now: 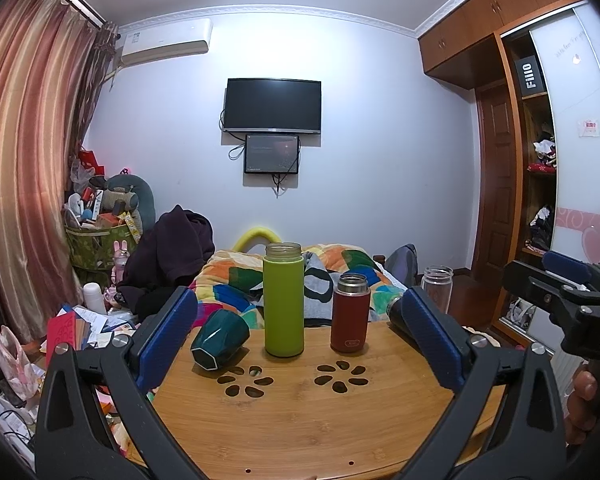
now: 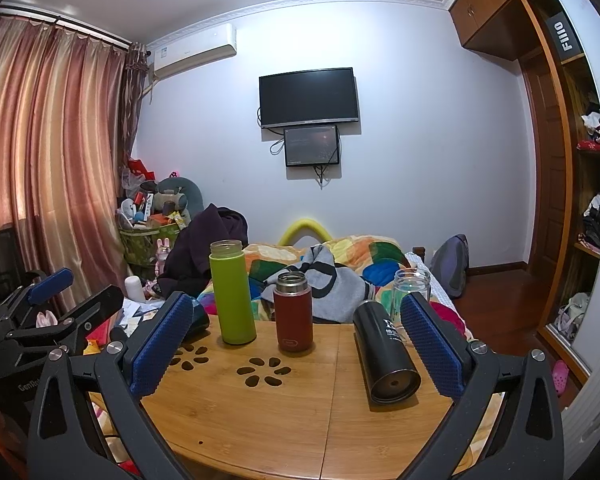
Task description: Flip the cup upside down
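Note:
A dark green faceted cup (image 1: 219,340) lies on its side at the left of the wooden table (image 1: 300,420), its base facing me, just inside my left finger. A black flask (image 2: 385,354) lies on its side at the table's right, base toward me. A tall green bottle (image 1: 283,300), a red flask (image 1: 350,313) and a clear glass jar (image 2: 411,294) stand upright with open mouths. My left gripper (image 1: 300,332) is open and empty, above the near table. My right gripper (image 2: 296,336) is open and empty; the black flask lies just inside its right finger.
The table has two flower-shaped cut-outs (image 1: 342,378). Behind it is a bed with a colourful quilt (image 2: 340,264). Clutter and a basket (image 1: 96,240) fill the floor at left; a wardrobe (image 2: 572,160) stands at right.

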{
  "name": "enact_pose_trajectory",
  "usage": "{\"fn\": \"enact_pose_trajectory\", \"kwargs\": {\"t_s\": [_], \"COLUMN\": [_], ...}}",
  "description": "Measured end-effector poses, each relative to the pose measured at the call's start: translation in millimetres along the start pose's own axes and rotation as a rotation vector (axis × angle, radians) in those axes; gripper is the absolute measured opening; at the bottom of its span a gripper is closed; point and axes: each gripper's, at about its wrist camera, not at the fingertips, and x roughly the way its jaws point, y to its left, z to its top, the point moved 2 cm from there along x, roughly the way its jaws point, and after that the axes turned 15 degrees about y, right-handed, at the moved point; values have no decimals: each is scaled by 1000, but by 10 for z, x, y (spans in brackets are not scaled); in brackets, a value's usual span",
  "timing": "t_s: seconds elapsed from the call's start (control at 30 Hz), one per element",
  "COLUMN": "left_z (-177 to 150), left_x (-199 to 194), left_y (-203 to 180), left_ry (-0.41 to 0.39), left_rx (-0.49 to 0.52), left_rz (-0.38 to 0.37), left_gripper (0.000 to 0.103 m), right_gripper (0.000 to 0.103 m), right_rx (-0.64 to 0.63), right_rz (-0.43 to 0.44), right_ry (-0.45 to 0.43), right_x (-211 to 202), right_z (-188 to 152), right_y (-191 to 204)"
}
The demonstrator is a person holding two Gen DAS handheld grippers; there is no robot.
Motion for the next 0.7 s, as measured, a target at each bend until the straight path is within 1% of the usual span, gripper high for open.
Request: {"fn": "enact_pose_trajectory", "kwargs": {"t_s": [0.13,0.7], "left_z": [0,-3], "left_x": [-6,-5], "left_y": [-6,-12], "left_ry": [0,1], "left_rx": [0,0], "left_rz": [-1,-6], "left_gripper": [103,103], "right_gripper": [103,103], "right_rx": [-8,-11], "right_rz": [4,11], "right_ry": [-4,-10], "right_x": [-59,-51], "right_z": [17,24], "right_y": [34,43]}}
